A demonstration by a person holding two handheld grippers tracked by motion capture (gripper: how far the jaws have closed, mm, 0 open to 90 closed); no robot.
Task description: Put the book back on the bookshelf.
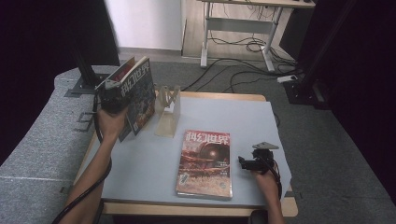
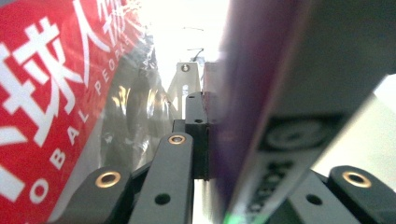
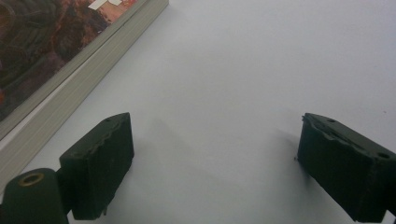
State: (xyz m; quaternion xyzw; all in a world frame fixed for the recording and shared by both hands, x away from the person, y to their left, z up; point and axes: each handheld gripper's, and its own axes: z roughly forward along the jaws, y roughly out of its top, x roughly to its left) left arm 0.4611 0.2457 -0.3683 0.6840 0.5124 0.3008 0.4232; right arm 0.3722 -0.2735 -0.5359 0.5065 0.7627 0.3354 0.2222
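- The left gripper (image 1: pixel 111 95) is holding a magazine (image 1: pixel 140 95) up off the table, near its far-left corner, with the cover facing the camera and tilting a little to the right.
- In the left gripper view the jaws are pinching nearly shut on the dark cover of that magazine (image 2: pixel 261 93), and a second, red-lettered magazine (image 2: pixel 42 107) is standing just beside it on the other side of the jaw.
- The clear acrylic rack (image 1: pixel 169 111) is standing just to the right of the held magazine, its slots running away from the person; that is the relation the coming move is turning on, as I judge it: the magazine's lower edge is lying left of and slightly above the rack, its long axis upright.
- The left hand is by far the nearer one to the rack, so it is likely the one carrying the magazine across and down into a slot.
- The right gripper (image 1: pixel 250 163) is resting on the grey table mat (image 1: pixel 140 163) near the right edge, jaws standing wide with nothing between them.
- Its jaws are pointing toward a stack of magazines (image 1: pixel 205 163) lying flat in the middle of the mat, the stack's edge (image 3: pixel 74 70) showing near the left jaw but apart from it.
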